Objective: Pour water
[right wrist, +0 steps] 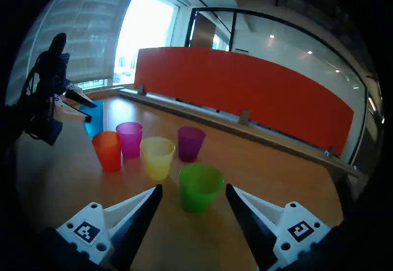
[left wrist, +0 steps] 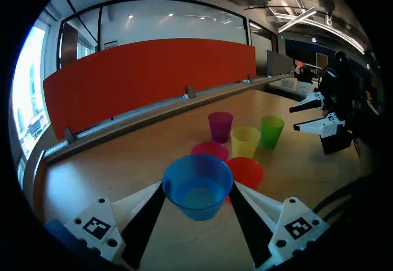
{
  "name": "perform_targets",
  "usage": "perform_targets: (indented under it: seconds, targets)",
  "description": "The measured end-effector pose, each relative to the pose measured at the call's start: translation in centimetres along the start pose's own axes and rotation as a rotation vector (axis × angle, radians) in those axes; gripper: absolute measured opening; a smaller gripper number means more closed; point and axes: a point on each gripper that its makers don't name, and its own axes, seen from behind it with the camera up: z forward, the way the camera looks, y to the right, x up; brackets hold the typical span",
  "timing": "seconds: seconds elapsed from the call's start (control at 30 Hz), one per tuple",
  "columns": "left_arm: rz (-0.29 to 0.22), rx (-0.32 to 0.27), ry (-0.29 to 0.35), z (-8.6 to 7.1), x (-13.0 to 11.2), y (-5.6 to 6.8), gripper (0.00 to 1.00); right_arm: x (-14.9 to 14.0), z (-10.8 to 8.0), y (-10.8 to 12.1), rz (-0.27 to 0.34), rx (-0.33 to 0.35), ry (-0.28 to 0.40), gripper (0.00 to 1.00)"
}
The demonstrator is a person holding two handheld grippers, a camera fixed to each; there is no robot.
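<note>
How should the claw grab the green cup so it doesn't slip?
Grab the green cup by its side wall, just under the rim. It stands upright and narrows toward the bottom, so higher up likely holds better. Come in level from the near side, where the open right claw sits, one finger each side; the yellow cup crowds its far left.

No readable text, labels, numbers or signs anywhere.
</note>
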Motion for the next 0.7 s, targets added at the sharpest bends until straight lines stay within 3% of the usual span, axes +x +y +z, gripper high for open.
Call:
perform_targets:
  seconds: [0.17, 0.7]
  targets:
    - [-0.016, 0.012, 0.035, -1.6, 0.8, 0.6, 0.87, -0.1, 0.7, 0.3, -0.002, 0.003, -0.016, 1.0]
    - [-0.055, 0.106, 0.13, -5.9, 1.8, 0.5, 0.87, -2.0, 2.4, 1.1, 0.004, 0.012, -0.082, 1.0]
